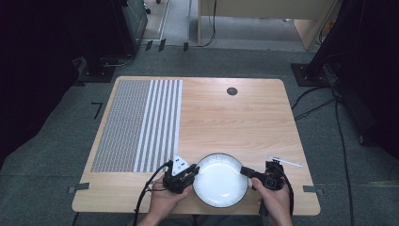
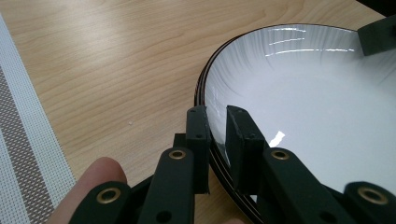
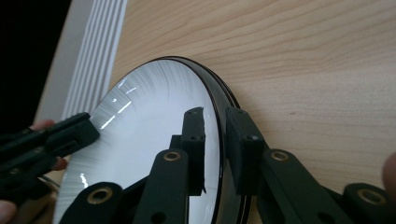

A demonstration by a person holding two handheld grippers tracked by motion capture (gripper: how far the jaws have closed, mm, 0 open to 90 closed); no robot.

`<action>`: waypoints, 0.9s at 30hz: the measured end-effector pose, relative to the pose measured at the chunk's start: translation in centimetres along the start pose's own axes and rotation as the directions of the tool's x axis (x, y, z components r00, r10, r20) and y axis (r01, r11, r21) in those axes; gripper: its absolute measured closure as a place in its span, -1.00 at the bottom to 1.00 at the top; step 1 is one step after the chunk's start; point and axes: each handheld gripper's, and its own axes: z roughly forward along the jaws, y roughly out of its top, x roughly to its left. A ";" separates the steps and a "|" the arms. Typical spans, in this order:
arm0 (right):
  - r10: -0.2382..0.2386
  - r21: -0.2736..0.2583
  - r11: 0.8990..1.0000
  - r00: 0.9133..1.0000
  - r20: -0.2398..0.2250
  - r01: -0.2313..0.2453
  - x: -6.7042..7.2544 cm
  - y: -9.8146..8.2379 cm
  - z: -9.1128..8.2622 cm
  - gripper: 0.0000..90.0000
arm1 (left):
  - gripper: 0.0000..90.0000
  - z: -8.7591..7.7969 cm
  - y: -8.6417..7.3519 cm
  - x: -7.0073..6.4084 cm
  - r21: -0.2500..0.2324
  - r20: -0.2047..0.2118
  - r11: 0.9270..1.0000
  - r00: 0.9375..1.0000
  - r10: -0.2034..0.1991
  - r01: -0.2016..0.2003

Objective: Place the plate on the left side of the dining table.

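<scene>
A white plate [image 1: 220, 181] with a thin dark rim lies near the front edge of the wooden table [image 1: 235, 122]. My left gripper [image 1: 194, 173] grips its left edge. In the left gripper view the two black jaws [image 2: 217, 114] straddle the plate's rim [image 2: 205, 93], one outside and one on the white inside. My right gripper [image 1: 244, 171] holds the opposite edge. In the right gripper view its jaws [image 3: 215, 115] sit either side of the plate's rim [image 3: 212, 88]. Whether the plate [image 3: 154, 140] rests on the wood or is raised, I cannot tell.
A grey and white striped placemat [image 1: 136, 125] covers the table's left part, just left of my left hand. A thin white stick [image 1: 284, 161] lies right of the right gripper. A dark round hole [image 1: 232, 91] sits at the table's far side. Cables cross the surrounding floor.
</scene>
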 end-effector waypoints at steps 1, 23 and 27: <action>0.020 0.006 1.000 1.000 -0.014 -0.019 -0.2 0.1 0.0 0.75 | 0.78 0.0 0.0 0.1 -0.001 0.007 1.000 1.000 -0.003 0.003; -0.100 0.127 0.987 0.995 0.012 0.098 0.4 -0.2 0.5 0.79 | 0.42 -1.3 0.9 1.7 0.132 0.172 0.990 0.983 -0.065 0.042; -0.117 0.120 0.986 0.993 0.028 0.113 0.5 -0.3 0.5 0.87 | 0.36 -1.2 0.9 1.6 0.172 0.190 0.984 0.979 -0.078 0.045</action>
